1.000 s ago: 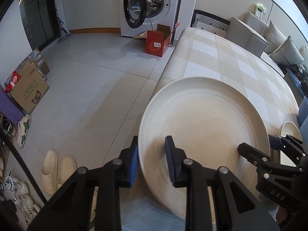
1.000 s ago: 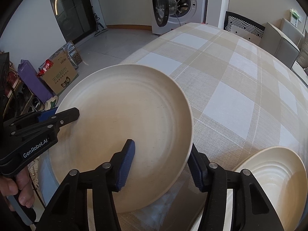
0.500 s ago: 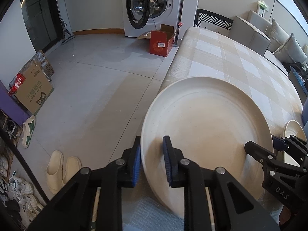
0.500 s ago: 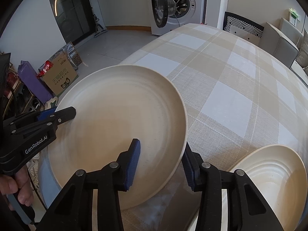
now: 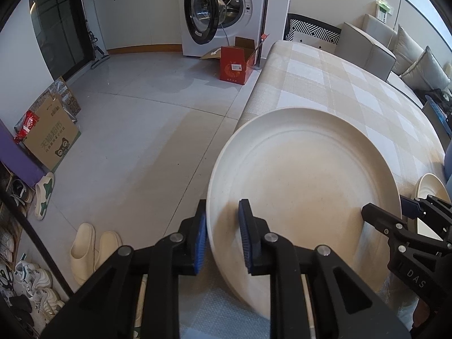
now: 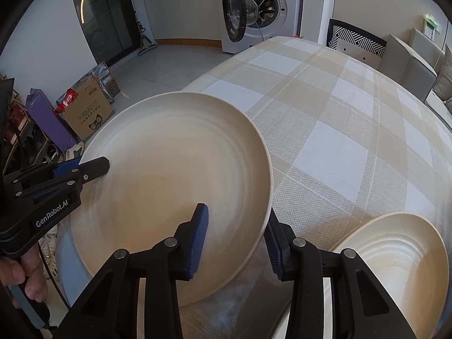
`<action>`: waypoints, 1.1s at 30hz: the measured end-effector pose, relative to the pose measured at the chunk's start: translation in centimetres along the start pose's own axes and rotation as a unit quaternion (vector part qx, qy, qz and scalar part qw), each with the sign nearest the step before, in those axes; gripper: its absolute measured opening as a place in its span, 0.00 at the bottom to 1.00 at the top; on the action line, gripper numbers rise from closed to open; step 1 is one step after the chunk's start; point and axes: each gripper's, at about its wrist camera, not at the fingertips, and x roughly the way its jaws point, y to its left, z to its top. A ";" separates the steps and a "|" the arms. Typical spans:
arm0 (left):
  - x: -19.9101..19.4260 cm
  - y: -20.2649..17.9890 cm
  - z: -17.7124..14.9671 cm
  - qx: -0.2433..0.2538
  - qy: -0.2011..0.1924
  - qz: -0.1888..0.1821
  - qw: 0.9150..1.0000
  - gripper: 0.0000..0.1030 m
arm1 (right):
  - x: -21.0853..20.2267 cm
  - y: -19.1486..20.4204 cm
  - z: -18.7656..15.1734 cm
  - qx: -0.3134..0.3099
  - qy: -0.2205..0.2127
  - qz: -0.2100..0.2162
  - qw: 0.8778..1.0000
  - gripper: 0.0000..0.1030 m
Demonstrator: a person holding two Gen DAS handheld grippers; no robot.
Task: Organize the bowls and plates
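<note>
A large cream plate [image 5: 305,175] [image 6: 175,169] lies at the near corner of the checked table [image 6: 339,113], its left edge out past the table's side. My left gripper [image 5: 221,234] is shut on the plate's left rim, one blue pad outside it and one on its inner face; the right wrist view shows that gripper [image 6: 82,169] at the left. My right gripper [image 6: 236,240] straddles the right rim with its jaws closing, a gap still showing at the inner pad. A smaller cream plate [image 6: 395,254] sits to the right on the table.
Beyond the table's left side is bare tiled floor with a red box [image 5: 236,65], a washing machine [image 5: 223,11] with its door open, a cardboard box [image 5: 50,132] and slippers [image 5: 93,248]. A sofa [image 5: 367,48] and a patterned chair [image 6: 356,39] stand behind the table.
The right gripper's jaws have narrowed around the large plate's right rim. The left gripper's pads have drawn together onto the left rim. Neither hand has shifted.
</note>
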 end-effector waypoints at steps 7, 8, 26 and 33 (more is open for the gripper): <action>-0.2 0.0 0.0 0.002 -0.002 -0.001 1.000 0.18 | -0.1 0.0 0.0 0.001 -0.001 -0.002 1.000 0.37; -0.2 0.0 0.0 0.002 -0.003 -0.001 1.000 0.18 | -0.1 0.0 0.0 0.001 -0.001 -0.002 1.000 0.37; -1.3 -0.3 0.0 0.005 -0.012 -0.005 1.000 0.18 | -1.2 -0.1 0.3 -0.002 -0.013 -0.007 1.000 0.37; -2.1 -0.3 0.1 0.007 -0.018 -0.006 1.000 0.18 | -1.9 -0.2 0.4 -0.002 -0.021 -0.008 1.000 0.37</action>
